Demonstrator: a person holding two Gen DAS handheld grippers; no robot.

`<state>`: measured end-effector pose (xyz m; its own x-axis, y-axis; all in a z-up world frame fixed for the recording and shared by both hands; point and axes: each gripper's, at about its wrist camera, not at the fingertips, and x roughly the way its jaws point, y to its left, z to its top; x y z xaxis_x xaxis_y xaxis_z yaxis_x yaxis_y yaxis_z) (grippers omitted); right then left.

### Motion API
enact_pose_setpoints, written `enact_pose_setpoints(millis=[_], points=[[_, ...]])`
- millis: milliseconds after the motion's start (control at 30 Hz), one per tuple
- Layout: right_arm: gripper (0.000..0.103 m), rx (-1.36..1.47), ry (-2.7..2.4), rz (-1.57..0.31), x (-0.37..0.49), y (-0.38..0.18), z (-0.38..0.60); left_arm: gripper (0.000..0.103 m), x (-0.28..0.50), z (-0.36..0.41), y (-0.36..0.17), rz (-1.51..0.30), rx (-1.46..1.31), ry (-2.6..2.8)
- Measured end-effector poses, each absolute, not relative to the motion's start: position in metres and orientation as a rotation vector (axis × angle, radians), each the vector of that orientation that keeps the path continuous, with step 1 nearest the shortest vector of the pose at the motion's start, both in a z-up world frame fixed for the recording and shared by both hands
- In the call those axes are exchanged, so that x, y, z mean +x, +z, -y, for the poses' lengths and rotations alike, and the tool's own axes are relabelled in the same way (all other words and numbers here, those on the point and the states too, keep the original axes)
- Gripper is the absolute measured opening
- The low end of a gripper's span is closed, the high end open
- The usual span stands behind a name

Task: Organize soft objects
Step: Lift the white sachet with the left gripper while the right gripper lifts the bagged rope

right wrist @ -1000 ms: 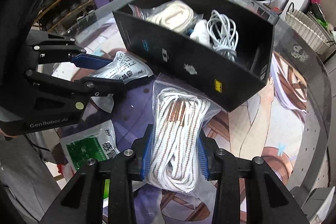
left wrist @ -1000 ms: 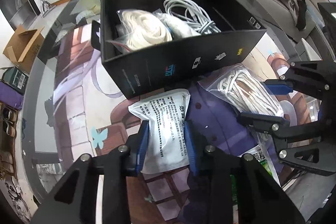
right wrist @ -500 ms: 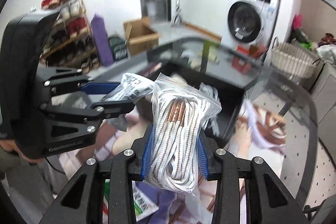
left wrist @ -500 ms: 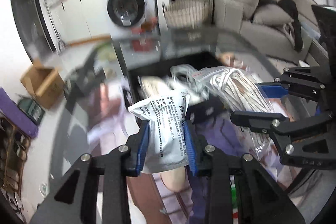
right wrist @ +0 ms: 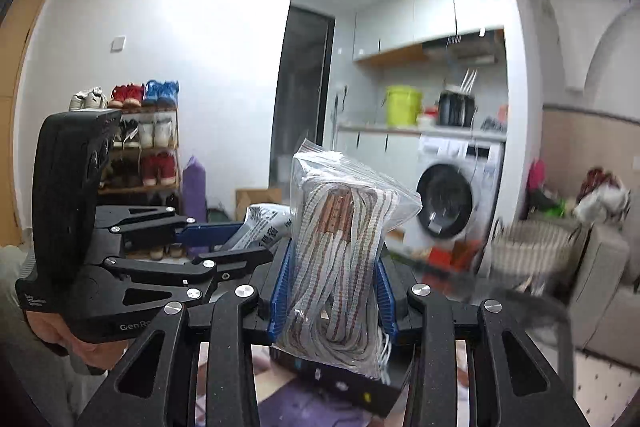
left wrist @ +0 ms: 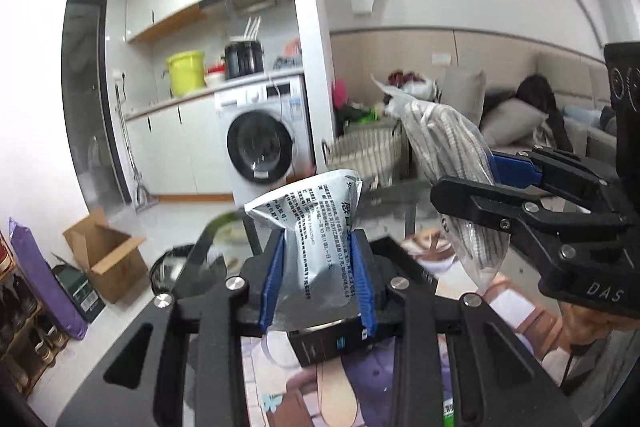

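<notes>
Left tongs (left wrist: pixel 317 277): clamped on white printed pouch (left wrist: pixel 310 219); pouch held upright in air
Right tongs (right wrist: pixel 331 291): clamped on bagged cord (right wrist: pixel 340 247); bag upright, above black box (right wrist: pixel 352 387)

The right hand-held gripper (left wrist: pixel 490 173) bears "DAS" in pale letters on its black body. The left hand-held gripper (right wrist: pixel 256 239) shows "GenRo", the rest hidden. The white pouch (left wrist: pixel 316 227) carries dense Chinese print, perhaps instructions, too small to read.
</notes>
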<state>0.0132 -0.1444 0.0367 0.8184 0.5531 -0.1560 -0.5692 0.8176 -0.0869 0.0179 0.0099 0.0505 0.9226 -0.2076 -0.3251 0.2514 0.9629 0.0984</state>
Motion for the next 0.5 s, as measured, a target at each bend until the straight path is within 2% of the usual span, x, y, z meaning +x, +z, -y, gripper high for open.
enact_pose_setpoints(millis=[500], points=[[0.037, -0.079, 0.583, -0.138, 0.016, 0.037, 0.154, 0.031, 0.005, -0.032, 0.058, -0.235, 0.074, -0.206]])
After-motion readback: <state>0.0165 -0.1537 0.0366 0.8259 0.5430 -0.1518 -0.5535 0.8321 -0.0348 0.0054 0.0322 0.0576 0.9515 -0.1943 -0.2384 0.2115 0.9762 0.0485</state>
